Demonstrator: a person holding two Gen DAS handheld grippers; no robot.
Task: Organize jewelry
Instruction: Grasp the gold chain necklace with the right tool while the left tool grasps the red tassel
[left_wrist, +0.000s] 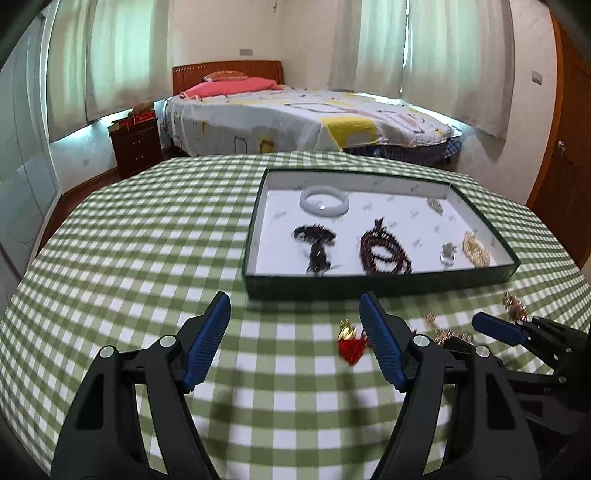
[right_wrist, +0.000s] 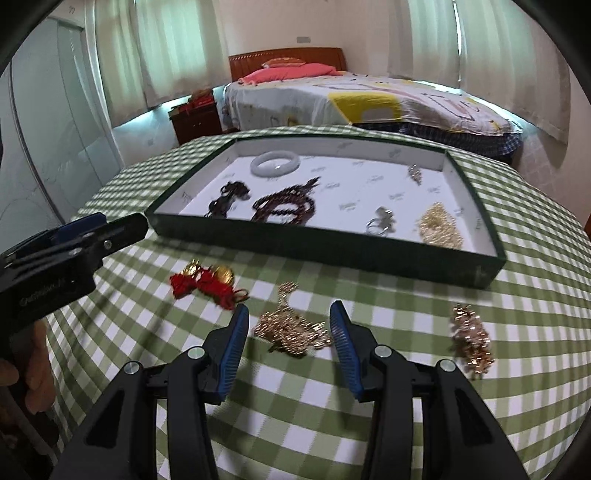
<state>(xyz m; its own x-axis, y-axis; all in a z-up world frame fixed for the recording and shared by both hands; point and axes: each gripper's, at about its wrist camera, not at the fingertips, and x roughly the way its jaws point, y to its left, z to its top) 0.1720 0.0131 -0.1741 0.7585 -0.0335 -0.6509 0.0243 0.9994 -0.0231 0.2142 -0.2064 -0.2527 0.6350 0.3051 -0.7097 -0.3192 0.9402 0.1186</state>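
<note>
The task stands partly done, by the look of it. The tray (right_wrist: 491, 275) sits on the table (right_wrist: 535, 258), and six pieces lie inside it: a white bangle (right_wrist: 274, 164) toward the far left, a dark bead string (right_wrist: 229, 197) in front of that, a red-brown bead string (right_wrist: 286, 208) beside it, a small gold piece (right_wrist: 415, 173) toward the far right, a silver ring (right_wrist: 380, 221) near the front wall, and a gold chain (right_wrist: 439, 225) at the front right. They lie apart from one another, none touching. Three pieces remain outside on the table, in front of the tray: a red tassel charm (right_wrist: 207, 284) to the left, a gold necklace (right_wrist: 291, 328) in the middle, and a gold cluster (right_wrist: 471, 341) well to the right. The right gripper (right_wrist: 290, 319) has its fingers set wide, one either side of the necklace and holding nothing; whether the tips touch the cloth cannot be told. The left gripper (left_wrist: 293, 315) hangs above bare cloth with fingers wide and empty, the tassel just inside its right finger (left_wrist: 380, 343). Judgement: the necklace is the piece in hand, with tassel and cluster to follow. The loose chain may slip or trail when lifted.
</note>
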